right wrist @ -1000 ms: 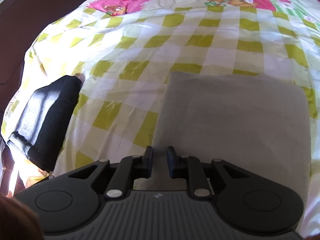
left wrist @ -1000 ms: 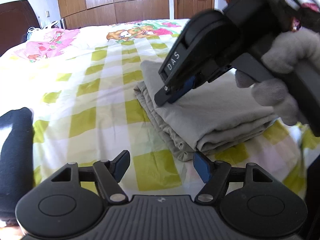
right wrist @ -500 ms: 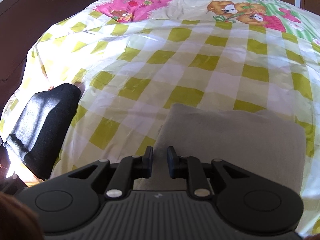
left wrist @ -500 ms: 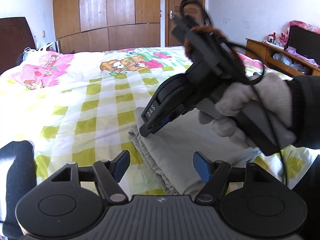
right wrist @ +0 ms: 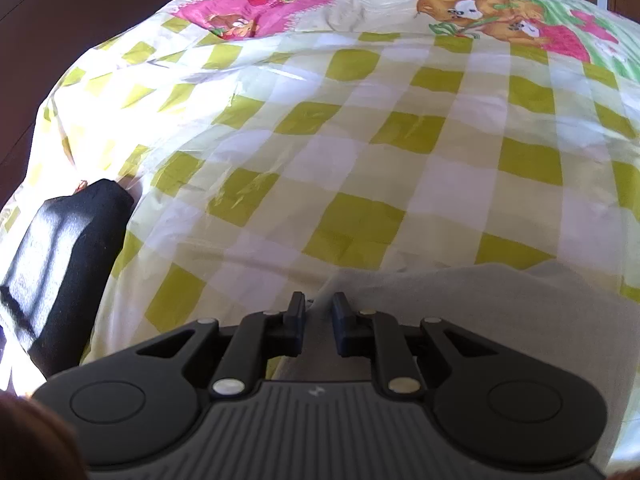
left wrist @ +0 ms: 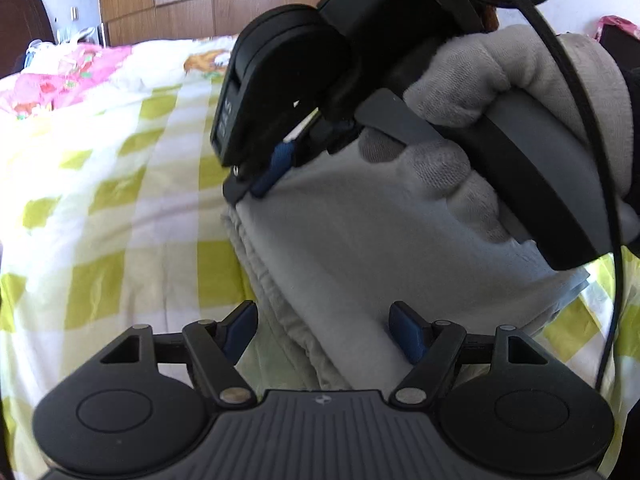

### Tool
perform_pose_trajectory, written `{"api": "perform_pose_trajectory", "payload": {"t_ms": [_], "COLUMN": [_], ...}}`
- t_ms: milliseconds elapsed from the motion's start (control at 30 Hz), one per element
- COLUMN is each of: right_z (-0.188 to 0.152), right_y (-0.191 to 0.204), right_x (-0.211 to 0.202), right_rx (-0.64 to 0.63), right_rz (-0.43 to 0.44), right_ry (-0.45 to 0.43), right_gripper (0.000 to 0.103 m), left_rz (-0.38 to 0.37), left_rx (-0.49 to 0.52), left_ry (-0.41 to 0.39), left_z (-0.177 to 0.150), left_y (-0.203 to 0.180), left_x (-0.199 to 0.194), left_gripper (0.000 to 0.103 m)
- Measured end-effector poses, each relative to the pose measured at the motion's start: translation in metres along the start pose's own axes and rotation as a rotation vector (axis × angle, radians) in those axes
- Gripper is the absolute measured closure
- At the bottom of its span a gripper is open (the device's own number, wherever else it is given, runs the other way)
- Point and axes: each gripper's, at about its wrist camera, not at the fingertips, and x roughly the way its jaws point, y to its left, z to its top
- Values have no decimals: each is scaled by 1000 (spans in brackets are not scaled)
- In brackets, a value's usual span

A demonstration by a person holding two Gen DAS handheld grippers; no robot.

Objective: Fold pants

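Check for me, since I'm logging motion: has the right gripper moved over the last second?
Yes. In its own view the grey folded pants sit lower and the green-checked bedspread fills more of the frame, so the right gripper has tilted or pulled toward the pants' far edge.

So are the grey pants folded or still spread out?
Folded: the grey pants lie as a compact stack, layered edges showing along one side.

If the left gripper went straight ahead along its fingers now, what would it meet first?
Most likely the folded grey pants, lying between and just beyond the open left gripper; depth is unclear.
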Motion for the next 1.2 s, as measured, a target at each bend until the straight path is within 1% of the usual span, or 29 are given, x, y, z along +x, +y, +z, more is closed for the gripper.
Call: {"api": "perform_pose_trajectory", "payload": {"t_ms": [67, 167, 233, 300, 367, 467, 567, 700, 733, 833, 900, 933, 1033, 1133, 1200], "right_z": [1, 1, -1, -3, -9, -29, -59, -100, -111, -136, -148, -153, -163, -169, -172], "right_y": [-4, -10, -9, -10, -17, -37, -62, -90, -98, -114, -116, -115, -109, -108, -105], "right_x": [5, 6, -14, -40, -66, -103, -126, -132, -132, -129, -132, -134, -139, -142, -146], "right_rx": [1, 26, 10, -25, -32, -7, 34, 105, 139, 231, 265, 263, 251, 264, 247], "right_rz": [-14, 0, 1, -21, -37, -57, -88, -148, -154, -113, -68, -48, -38, -16, -8], "right_ry": [-19, -28, -92, -156, -192, -219, -206, -158, -149, -117, -119, -120, -120, -98, -81], "right_gripper": [87, 85, 81, 81, 81, 80, 78, 78, 77, 76, 76, 76, 76, 76, 76], "left_rz": [-3, 2, 17, 35, 51, 59, 69, 58, 60, 43, 48, 58, 66, 81, 77], "left_rx": [-11, -4, 21, 35, 43, 39, 40, 39, 36, 8, 16, 27, 46, 78, 76], "left_ry": [4, 5, -15, -32, -60, -85, -78, 7, 20, 34, 29, 24, 29, 56, 51], "left_z": [1, 4, 7, 11, 15, 18, 15, 3, -1, -4, 0, 4, 10, 8, 8], "left_y": [2, -1, -6, -9, -11, -15, -18, -18, -18, -13, -15, -18, -19, -22, -21], "left_x": [0, -4, -13, -20, -29, -38, -35, -10, -6, -5, -8, -11, -11, 0, -3], "left_gripper": [16, 16, 16, 16, 16, 16, 16, 16, 16, 16, 16, 16, 16, 15, 15]}}
